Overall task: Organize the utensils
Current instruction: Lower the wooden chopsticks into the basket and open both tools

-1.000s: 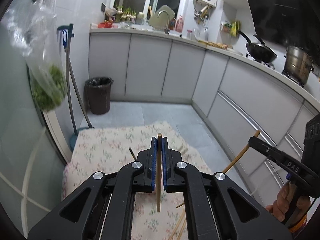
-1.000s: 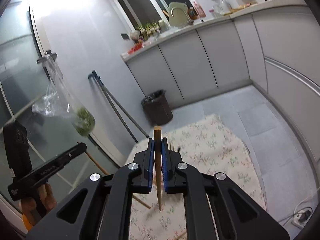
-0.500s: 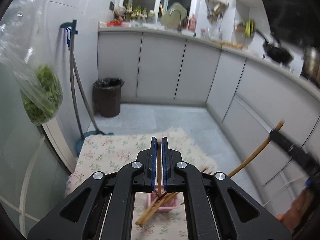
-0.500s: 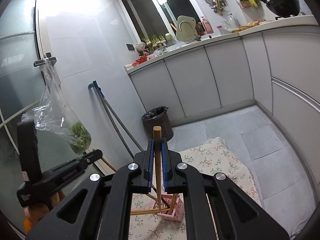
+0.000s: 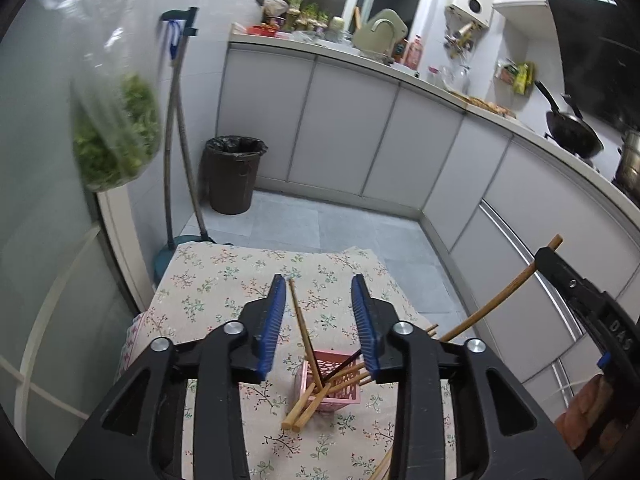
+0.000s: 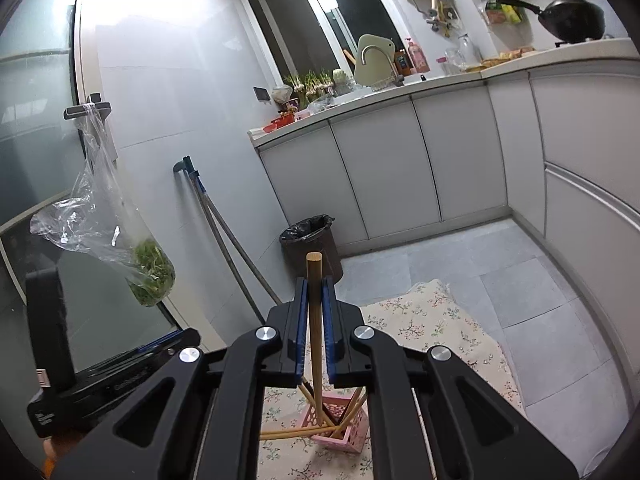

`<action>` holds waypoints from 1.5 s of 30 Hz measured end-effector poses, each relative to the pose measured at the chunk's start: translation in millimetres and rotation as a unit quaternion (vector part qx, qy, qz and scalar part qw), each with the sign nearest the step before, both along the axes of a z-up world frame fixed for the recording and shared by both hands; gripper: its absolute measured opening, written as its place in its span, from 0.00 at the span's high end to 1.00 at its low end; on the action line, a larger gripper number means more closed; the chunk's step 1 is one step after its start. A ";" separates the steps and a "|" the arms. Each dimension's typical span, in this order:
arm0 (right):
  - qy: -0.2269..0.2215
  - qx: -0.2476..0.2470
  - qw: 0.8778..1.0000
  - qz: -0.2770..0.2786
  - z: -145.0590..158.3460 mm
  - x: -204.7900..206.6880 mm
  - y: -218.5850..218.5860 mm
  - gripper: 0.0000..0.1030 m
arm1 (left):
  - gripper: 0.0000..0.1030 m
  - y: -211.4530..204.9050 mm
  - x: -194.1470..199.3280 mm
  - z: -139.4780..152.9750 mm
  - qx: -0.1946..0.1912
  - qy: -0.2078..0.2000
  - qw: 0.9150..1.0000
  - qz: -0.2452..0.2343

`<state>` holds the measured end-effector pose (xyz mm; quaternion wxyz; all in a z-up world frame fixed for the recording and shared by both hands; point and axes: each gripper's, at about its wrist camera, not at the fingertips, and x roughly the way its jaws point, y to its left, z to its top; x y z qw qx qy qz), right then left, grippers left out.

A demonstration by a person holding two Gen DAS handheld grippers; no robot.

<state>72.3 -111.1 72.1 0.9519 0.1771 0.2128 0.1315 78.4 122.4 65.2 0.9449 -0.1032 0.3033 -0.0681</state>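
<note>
In the left wrist view my left gripper (image 5: 319, 300) hangs over a pink slotted basket (image 5: 344, 392) on the floral tablecloth (image 5: 216, 280). Its jaws are opening, and a thin wooden chopstick (image 5: 299, 320) stands loose between them with its lower end in the basket. Several more chopsticks (image 5: 308, 404) lean out of the basket. My right gripper (image 6: 315, 292) is shut on an upright wooden chopstick (image 6: 314, 266) whose lower end reaches down to the basket (image 6: 344, 428). From the left wrist it appears at the right (image 5: 554, 260), its chopstick (image 5: 492, 304) slanting down.
A dark waste bin (image 5: 232, 176) and mop handles (image 5: 176, 152) stand by the wall beyond the table. A plastic bag of greens (image 5: 116, 132) hangs at the left. Grey cabinets (image 5: 344, 136) line the back and right. A loose chopstick (image 5: 384, 464) lies near the front.
My left gripper went from shut on a chopstick to open, and that chopstick now stands in the pink basket. Both grippers came down over the basket. The right one kept its chopstick.
</note>
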 end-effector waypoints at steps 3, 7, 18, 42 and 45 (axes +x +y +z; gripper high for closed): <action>0.000 -0.009 1.000 -0.005 -6.6 7.2 7.6 0.93 | 0.67 2.1 -0.2 0.0 -0.002 0.001 1.000 0.000; 0.002 -0.019 1.000 -0.017 -20.5 20.6 19.6 0.93 | 0.67 3.9 0.5 -1.0 0.001 0.001 1.000 -0.001; 0.011 -0.037 0.999 -0.008 -80.4 34.9 43.2 0.81 | 0.67 12.0 3.1 -11.7 -0.003 0.014 1.000 0.000; 0.016 -0.063 0.998 -0.021 -56.3 -6.9 17.8 0.51 | 0.40 -25.6 -12.9 -15.9 0.039 -0.001 0.999 -0.020; 0.019 -0.060 0.998 -0.032 -56.1 -10.1 11.0 0.36 | 0.35 -29.6 -14.9 -16.1 0.041 -0.005 0.999 -0.022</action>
